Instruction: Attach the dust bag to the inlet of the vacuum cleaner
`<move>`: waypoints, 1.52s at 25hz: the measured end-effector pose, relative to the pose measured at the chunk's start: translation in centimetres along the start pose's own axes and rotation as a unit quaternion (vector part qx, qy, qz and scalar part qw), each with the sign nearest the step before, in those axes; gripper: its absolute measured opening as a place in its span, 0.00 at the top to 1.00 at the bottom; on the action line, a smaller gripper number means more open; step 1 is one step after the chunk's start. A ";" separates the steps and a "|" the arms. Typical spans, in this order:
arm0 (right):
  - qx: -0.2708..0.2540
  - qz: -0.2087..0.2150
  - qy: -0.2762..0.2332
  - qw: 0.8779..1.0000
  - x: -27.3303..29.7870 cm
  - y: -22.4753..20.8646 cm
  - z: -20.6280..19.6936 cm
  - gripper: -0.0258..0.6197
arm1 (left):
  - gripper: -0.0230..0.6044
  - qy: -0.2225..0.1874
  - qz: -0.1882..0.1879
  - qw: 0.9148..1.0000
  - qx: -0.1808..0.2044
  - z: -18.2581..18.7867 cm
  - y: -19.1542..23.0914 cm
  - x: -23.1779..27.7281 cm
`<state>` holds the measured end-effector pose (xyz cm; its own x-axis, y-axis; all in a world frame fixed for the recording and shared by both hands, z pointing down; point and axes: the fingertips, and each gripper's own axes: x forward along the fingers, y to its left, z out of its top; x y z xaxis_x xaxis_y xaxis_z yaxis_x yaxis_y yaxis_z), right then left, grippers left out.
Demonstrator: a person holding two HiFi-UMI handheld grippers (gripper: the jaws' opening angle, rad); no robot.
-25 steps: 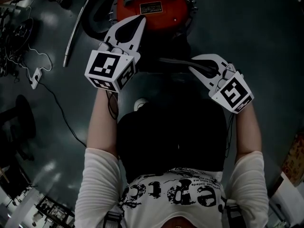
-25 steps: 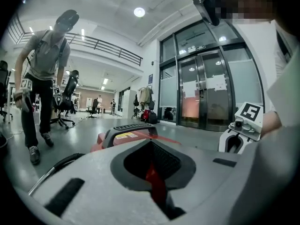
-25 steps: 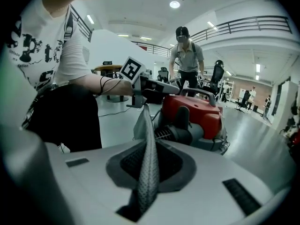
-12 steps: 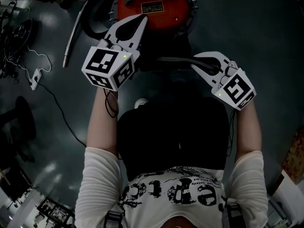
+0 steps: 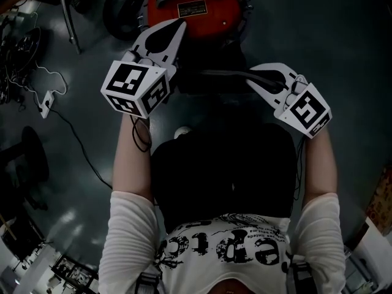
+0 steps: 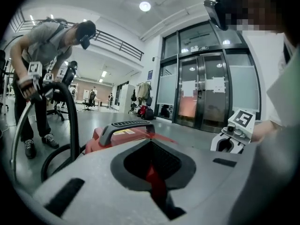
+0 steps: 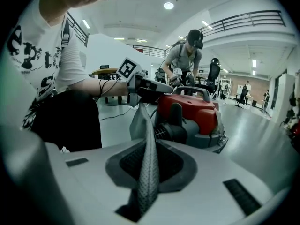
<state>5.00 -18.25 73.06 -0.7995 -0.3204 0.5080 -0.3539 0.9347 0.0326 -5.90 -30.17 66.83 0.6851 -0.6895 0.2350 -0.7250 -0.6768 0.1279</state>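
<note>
The red vacuum cleaner [image 5: 193, 8] stands on the dark floor at the top of the head view; its black inlet [image 7: 172, 129] faces me in the right gripper view. The grey textured dust bag [image 7: 146, 144] hangs stretched between both grippers and shows as a dark strip [image 5: 214, 73] in the head view. My right gripper [image 7: 147, 172] is shut on the bag's lower edge. My left gripper [image 5: 179, 24] points at the vacuum body, shut on a red part [image 6: 152, 175] at the bag's other end. The rest of the bag is lost in the dark.
Another person [image 6: 47, 46] bends over behind the vacuum, holding its black hose [image 6: 70, 121] and metal wand [image 5: 67, 11]. A white cable and plug strip [image 5: 46, 100] lie on the floor at left, with a dark stool [image 5: 30, 152] below them.
The metal wand and hose at the upper left have swung away to the left. Both grippers keep their hold on the bag and stay almost where they were.
</note>
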 end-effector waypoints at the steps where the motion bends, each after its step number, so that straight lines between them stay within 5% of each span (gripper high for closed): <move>1: -0.001 0.001 0.001 1.000 0.0 -0.1 0.1 0.91 | 0.96 0.001 0.000 1.000 0.000 0.0 0.0 0.0; 8: -0.067 0.006 0.025 0.997 0.8 0.3 1.1 0.91 | 0.96 -0.004 0.002 1.000 -0.003 0.1 0.2 -0.1; 14: -0.006 0.002 0.004 1.000 0.0 -0.3 -0.2 0.91 | 0.96 0.023 -0.005 1.000 -0.003 -0.3 -0.1 0.2; 22: -0.057 0.007 0.029 0.998 0.7 -0.5 1.6 0.90 | 0.96 0.027 -0.005 1.000 -0.006 0.3 0.0 0.1; 38: -0.039 -0.017 0.022 0.999 0.6 -1.3 0.7 0.89 | 0.96 0.031 -0.004 0.999 0.006 -0.2 -0.3 0.1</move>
<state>4.61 -19.79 72.74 -0.7646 -0.3464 0.5435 -0.3403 0.9331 0.1162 -5.61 -29.99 66.97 0.6847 -0.6670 0.2938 -0.7185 -0.6854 0.1183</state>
